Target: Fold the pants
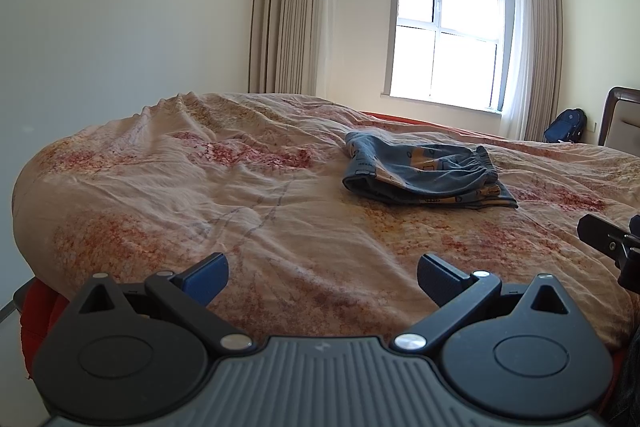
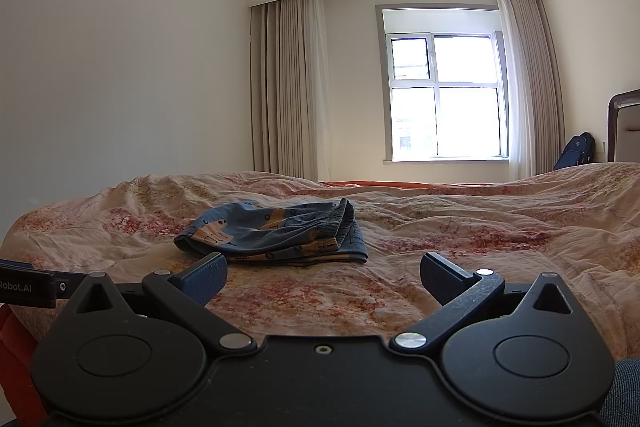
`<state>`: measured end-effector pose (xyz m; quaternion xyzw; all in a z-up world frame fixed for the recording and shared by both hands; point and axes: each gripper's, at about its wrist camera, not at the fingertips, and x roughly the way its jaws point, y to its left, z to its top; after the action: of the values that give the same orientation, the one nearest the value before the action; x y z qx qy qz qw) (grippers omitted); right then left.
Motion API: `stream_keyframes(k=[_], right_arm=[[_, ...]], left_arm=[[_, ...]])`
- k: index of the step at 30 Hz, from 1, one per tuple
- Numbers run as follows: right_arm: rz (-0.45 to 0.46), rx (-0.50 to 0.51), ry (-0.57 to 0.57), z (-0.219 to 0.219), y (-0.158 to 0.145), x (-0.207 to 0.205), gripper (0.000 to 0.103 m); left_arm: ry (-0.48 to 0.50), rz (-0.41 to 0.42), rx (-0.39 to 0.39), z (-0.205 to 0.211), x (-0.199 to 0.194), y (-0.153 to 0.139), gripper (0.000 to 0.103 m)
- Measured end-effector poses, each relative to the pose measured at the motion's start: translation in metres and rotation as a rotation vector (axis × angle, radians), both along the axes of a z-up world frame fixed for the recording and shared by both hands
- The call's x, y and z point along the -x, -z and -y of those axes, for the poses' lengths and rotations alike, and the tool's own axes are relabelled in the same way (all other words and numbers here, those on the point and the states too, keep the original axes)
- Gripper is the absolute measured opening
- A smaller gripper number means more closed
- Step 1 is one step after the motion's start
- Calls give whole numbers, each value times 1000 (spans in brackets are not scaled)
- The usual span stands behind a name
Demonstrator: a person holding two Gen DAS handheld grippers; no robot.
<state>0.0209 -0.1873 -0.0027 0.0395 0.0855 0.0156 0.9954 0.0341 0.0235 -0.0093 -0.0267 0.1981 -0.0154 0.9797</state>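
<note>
The pants point(image 1: 424, 173) are small, blue with an orange print, and lie folded in a compact bundle on the bed, with the elastic waistband at the right end. They also show in the right wrist view point(image 2: 276, 237). My left gripper point(image 1: 322, 277) is open and empty, well short of the pants, above the near part of the bed. My right gripper point(image 2: 322, 277) is open and empty, just short of the bundle's near edge. Part of the right gripper point(image 1: 612, 239) shows at the right edge of the left wrist view.
The bed carries a rumpled pink and red floral quilt point(image 1: 200, 195). Behind it are a window point(image 1: 444, 43) with curtains point(image 1: 288, 11), a blue backpack point(image 1: 566, 125) on the floor and a dark headboard point(image 1: 622, 119) at right. A wall stands at left.
</note>
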Motion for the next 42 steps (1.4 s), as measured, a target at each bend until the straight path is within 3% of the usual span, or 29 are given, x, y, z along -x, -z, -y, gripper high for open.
stream_keyframes(k=[14, 42], right_arm=[[0, 0, 0, 0, 0, 0, 103], [0, 0, 0, 0, 0, 0, 103]], left_arm=[[2, 22, 31, -3, 4, -8, 103], [-40, 19, 3, -3, 3, -9, 103]])
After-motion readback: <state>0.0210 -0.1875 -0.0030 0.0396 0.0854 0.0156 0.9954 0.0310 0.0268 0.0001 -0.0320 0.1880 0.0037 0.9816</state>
